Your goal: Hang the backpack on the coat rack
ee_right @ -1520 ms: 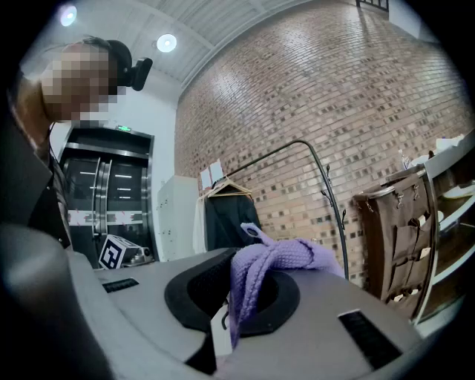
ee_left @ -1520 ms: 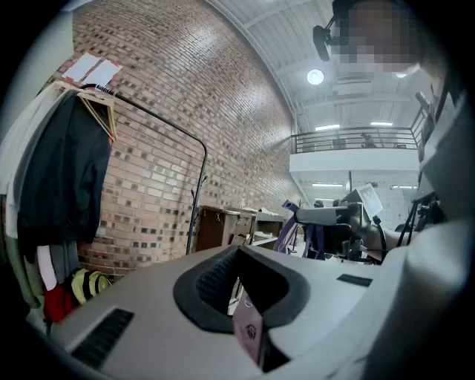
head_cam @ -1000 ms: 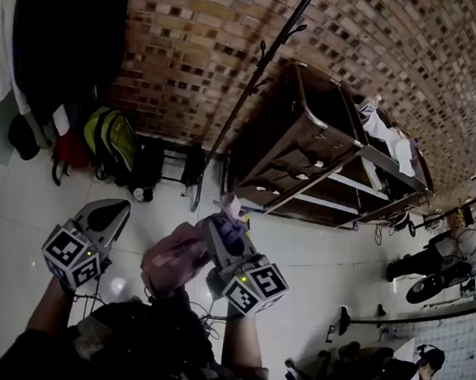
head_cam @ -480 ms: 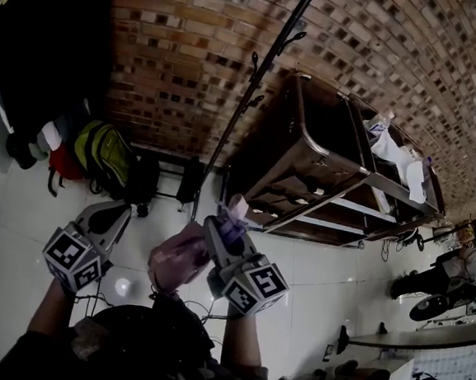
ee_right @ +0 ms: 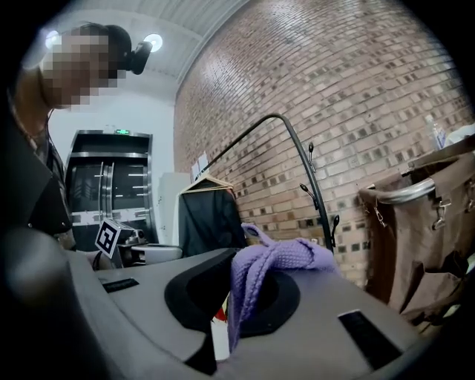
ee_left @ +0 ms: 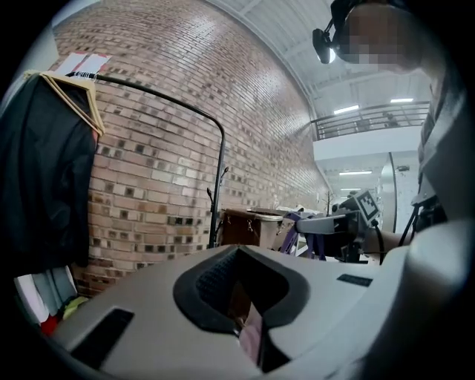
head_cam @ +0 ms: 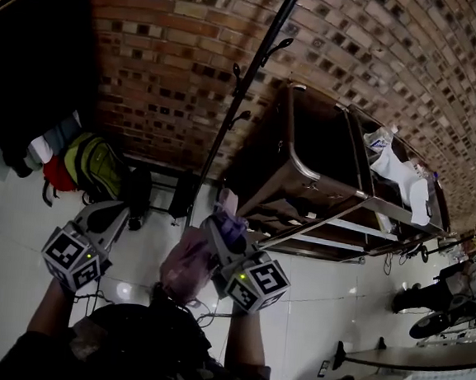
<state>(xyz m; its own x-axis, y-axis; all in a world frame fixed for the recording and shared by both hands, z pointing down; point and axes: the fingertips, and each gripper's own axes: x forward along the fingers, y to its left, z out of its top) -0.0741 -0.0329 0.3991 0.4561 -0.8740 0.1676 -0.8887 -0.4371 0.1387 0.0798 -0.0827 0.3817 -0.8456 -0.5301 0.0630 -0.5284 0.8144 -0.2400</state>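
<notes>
brick wall (head_cam: 176, 47): fills the whole back of the head view, everything else sits in front of it

floor (head_cam: 3, 222): pale glossy tiles

clothes rail: far left, with a big black garment (head_cam: 34, 60) hanging off it on a hanger

brown cabinet (head_cam: 316, 150): right of center against the wall, with some white stuff lying on top

coat rack (head_cam: 239, 94): thin black pole with small hooks, standing between the black garment and the cabinet. No hook I can see has anything on it

backpack (head_cam: 186, 265): the pink one. It's not on the rack. It's dangling low in front of the person, between the 2 grippers and well short of the pole

floor bags: a green bag (head_cam: 95, 164) and a red bag (head_cam: 57, 173) parked under the black garment by the wall

right gripper (head_cam: 228, 230): claw is pinched tight on the backpack's purple knit strap (ee_right: 278, 260). The strap bunches up out of the jaws, and the pink bag hangs just beside the gripper

left gripper (head_cam: 107, 215): held up level with the right one. Its jaws look squeezed together with only a thin slit between them, and I can't see it gripping anything. It's apart from the backpack
</notes>
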